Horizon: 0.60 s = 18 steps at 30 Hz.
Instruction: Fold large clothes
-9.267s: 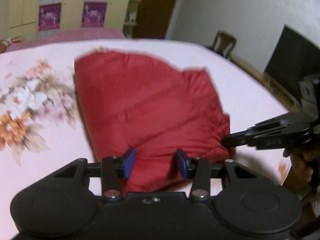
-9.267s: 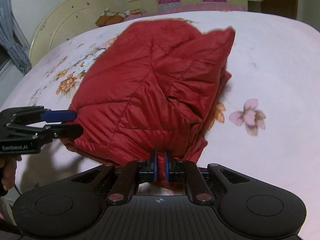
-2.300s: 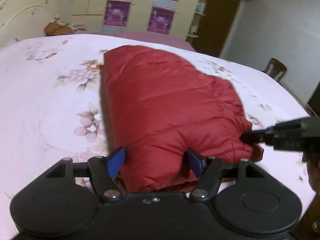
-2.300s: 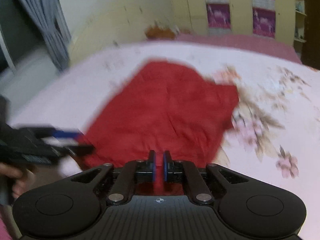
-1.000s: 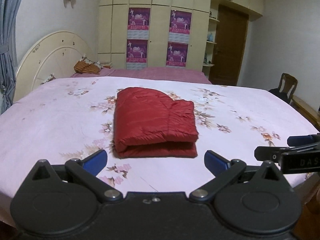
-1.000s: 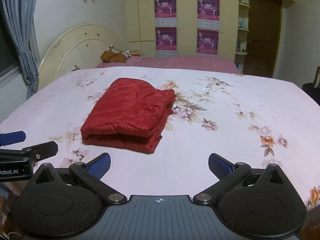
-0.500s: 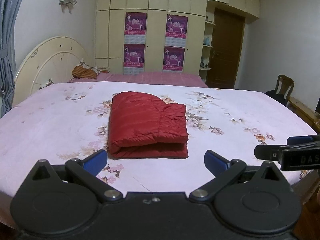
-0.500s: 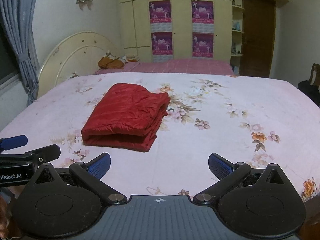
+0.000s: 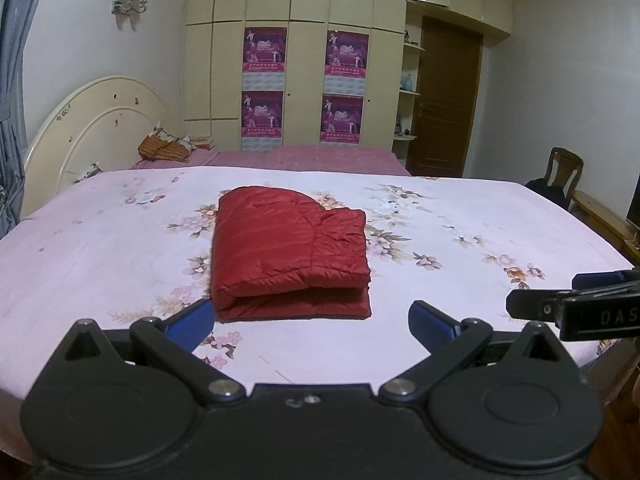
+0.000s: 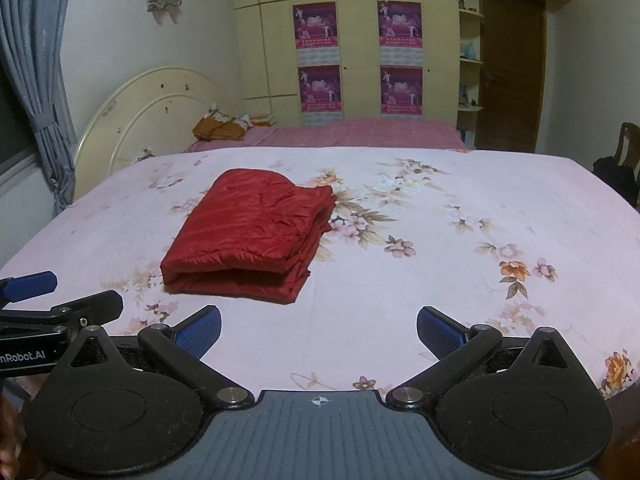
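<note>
Progress: the folding is judged complete; the red quilted puffer garment [image 9: 290, 246] is laid as a compact rectangular bundle, and no loose sleeve or hem is seen trailing from it. Nothing is judged left beyond perhaps squaring the edges.
Garment, place: it is set flat on the pink floral bedsheet [image 9: 460, 216], toward the middle of the bed, with bare sheet on every side.
Garment, form: two thick layers are shown at the near edge, with a rounded fold on the left side and stacked edges on the right. The far end is domed.
Garment, material: a glossy, lightly crinkled shell with stitched quilt lines; a puffy, springy filling is judged likely.
Bedsheet, material: a smooth, matt cloth printed with scattered flowers.
Left gripper [image 9: 310, 314]: held back from the garment at its near edge, jaws spread wide, nothing held.
Right gripper [image 10: 318, 326]: held back from the garment, off to its near right, blue pads [image 10: 438, 330] well apart, nothing held.
</note>
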Each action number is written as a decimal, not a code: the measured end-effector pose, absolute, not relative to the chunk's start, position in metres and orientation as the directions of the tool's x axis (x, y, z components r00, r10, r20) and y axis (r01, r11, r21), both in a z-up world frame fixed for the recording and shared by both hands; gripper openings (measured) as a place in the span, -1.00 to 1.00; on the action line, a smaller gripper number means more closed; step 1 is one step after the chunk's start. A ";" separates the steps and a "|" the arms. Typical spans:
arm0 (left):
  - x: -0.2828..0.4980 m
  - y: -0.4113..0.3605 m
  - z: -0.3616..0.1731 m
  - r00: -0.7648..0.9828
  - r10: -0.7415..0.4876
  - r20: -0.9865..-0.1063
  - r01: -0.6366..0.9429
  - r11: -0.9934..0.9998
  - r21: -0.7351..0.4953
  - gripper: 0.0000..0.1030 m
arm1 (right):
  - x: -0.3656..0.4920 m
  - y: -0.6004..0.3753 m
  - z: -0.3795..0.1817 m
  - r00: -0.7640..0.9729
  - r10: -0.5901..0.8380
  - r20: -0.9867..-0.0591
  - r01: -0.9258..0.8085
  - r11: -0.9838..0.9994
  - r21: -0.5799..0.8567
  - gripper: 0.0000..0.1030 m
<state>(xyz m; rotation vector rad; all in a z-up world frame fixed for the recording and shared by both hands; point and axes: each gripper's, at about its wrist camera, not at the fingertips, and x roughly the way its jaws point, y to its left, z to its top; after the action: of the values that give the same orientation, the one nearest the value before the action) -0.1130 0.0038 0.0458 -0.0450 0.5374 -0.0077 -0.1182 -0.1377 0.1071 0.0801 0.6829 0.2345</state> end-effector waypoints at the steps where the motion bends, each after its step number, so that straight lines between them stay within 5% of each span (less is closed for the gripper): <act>1: -0.113 0.004 0.046 0.859 -0.018 -0.511 -0.006 0.999 -0.044 1.00 | -0.119 -0.137 0.107 0.750 0.240 -0.616 -0.189 0.971 0.149 0.99; 18: -0.110 0.008 0.047 0.863 -0.015 -0.504 -0.008 0.999 -0.044 1.00 | -0.114 -0.136 0.111 0.752 0.251 -0.610 -0.204 0.968 0.146 0.99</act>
<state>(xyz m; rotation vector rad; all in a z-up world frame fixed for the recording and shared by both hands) -0.1103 0.0082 0.0466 -0.0450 0.5287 -0.0037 -0.1145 -0.1359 0.1110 0.0717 0.6758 0.2488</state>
